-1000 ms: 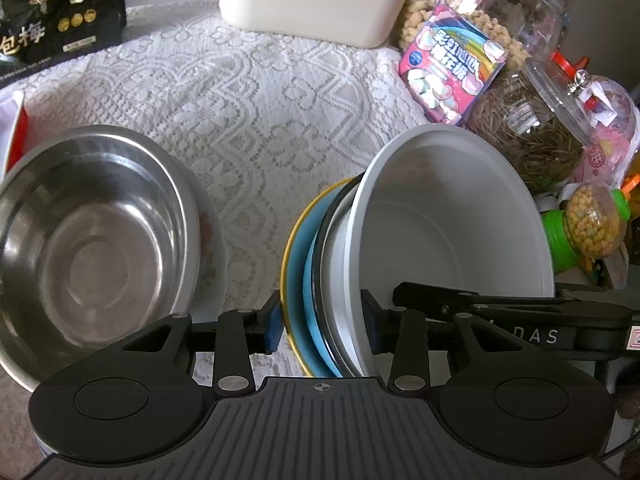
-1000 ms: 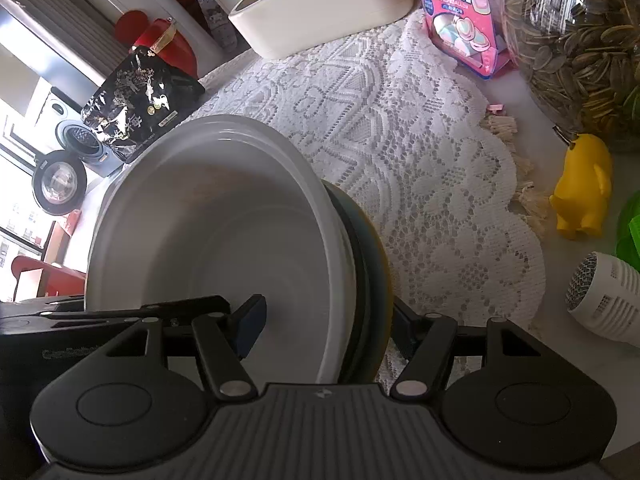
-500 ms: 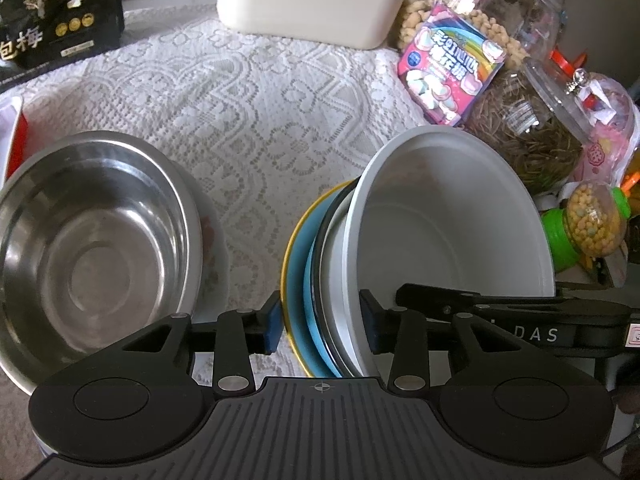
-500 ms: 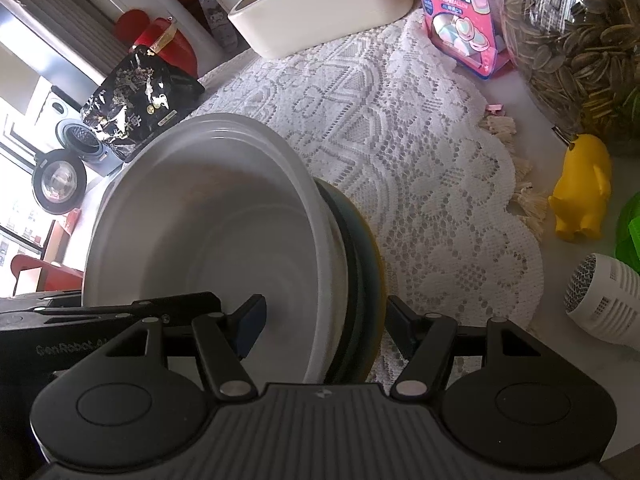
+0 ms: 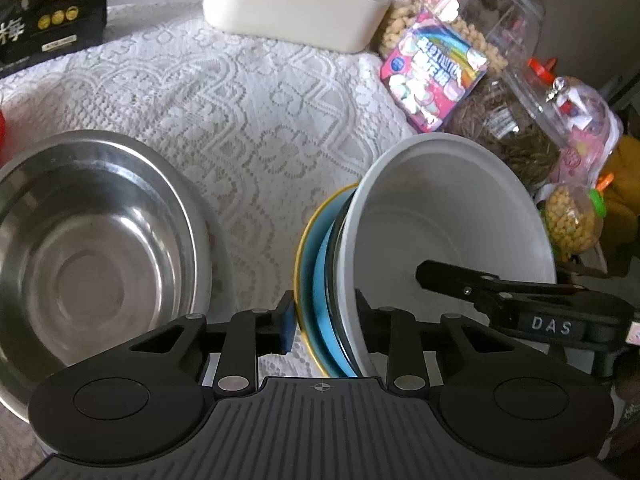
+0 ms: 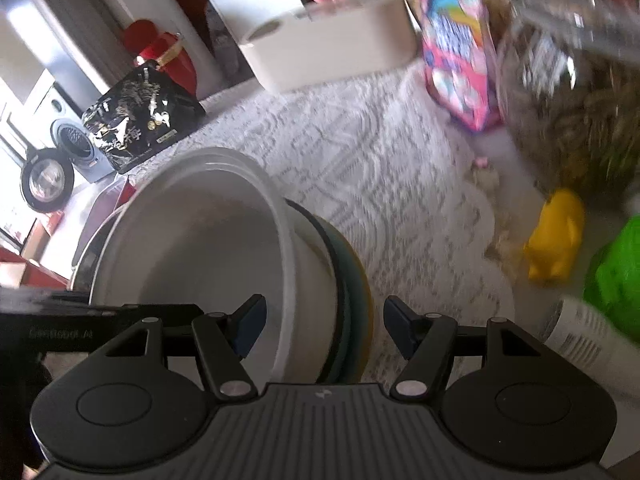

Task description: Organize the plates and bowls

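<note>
A white bowl [image 5: 448,216] and a few plates, the outermost a blue plate with a yellow rim [image 5: 306,264], stand tilted on edge as one stack. My left gripper [image 5: 324,324] straddles it and its jaws are closing. One pad presses the yellow rim and the other sits inside the bowl. My right gripper [image 6: 324,328] straddles the same stack from the other side. One finger is inside the white bowl [image 6: 200,240], and the other pad stands slightly off the yellow rim. A steel bowl [image 5: 92,248] sits upright on the left.
A white lace cloth [image 5: 248,112] covers the table. At the back stand a cream box [image 5: 296,12] and a black bag [image 5: 44,8]. A pink sweets bag [image 5: 432,72] and seed jars [image 5: 504,136] crowd the right side. A yellow toy [image 6: 556,240] lies near the cloth's edge.
The left jaws have narrowed until the pad meets the yellow rim. The right wrist view has swung and blurred, and a small gap now shows beside its outer pad.
</note>
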Available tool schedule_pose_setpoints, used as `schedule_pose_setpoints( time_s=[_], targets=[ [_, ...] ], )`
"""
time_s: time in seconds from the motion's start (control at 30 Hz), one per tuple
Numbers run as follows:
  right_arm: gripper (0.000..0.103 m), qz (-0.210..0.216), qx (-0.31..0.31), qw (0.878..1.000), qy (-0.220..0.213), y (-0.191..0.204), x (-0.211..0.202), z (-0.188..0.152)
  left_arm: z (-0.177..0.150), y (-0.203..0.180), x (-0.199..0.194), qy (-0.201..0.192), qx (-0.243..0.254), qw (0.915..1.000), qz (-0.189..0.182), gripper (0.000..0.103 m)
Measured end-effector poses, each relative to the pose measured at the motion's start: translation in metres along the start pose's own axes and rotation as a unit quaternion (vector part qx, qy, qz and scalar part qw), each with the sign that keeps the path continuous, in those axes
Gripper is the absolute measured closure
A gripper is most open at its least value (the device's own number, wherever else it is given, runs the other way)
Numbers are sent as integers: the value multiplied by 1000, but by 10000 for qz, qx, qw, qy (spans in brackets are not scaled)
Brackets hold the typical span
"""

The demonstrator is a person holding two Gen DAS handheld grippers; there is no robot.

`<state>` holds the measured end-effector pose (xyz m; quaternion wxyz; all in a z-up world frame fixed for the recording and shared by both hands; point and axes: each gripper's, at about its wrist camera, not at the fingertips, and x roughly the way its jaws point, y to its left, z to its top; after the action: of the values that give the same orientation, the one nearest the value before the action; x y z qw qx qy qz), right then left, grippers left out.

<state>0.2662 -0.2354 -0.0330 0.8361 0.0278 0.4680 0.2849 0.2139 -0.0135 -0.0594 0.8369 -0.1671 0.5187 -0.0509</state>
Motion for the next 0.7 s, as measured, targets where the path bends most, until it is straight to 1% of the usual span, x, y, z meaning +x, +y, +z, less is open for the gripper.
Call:
schedule_pose_setpoints(
  time_s=[0.17,0.27,0.33,0.37,0.43,0.5,0.53,0.6,0.63,0.7],
  targets=[
    [37,-181,-331,9990,-228,8,-4,-1,4,5,3,148,-154,9997,-99,73],
    [37,-228,-389,9986,-286,9,-4,-1,4,3,5,139,-66,9999,-30,75],
    [37,-211,-354,9986,-324,7,-3,-1,4,2,7,71,-120,9999,-11,76],
    [37,-171,-293,9988,-342,6,-4,-1,4,3,7,42,-185,9998,-32,73],
    [37,71,45,9996,-272,-3,-1,0,5,4,8,66,-272,9996,-94,70],
    [37,292,301,9991,-23,-10,5,2,5,1,8,68,-223,9997,-63,64],
    [37,336,338,9988,87,-11,8,2,5,-2,8,74,-161,9998,-41,62],
    [37,311,320,9989,134,-11,9,1,4,-5,8,89,-101,9999,-41,54],
    [37,296,301,9990,150,-10,9,1,4,-6,9,92,-100,9999,-72,51],
    [37,268,363,9987,247,-10,10,0,5,-7,10,89,-112,9998,-135,43]
  ],
)
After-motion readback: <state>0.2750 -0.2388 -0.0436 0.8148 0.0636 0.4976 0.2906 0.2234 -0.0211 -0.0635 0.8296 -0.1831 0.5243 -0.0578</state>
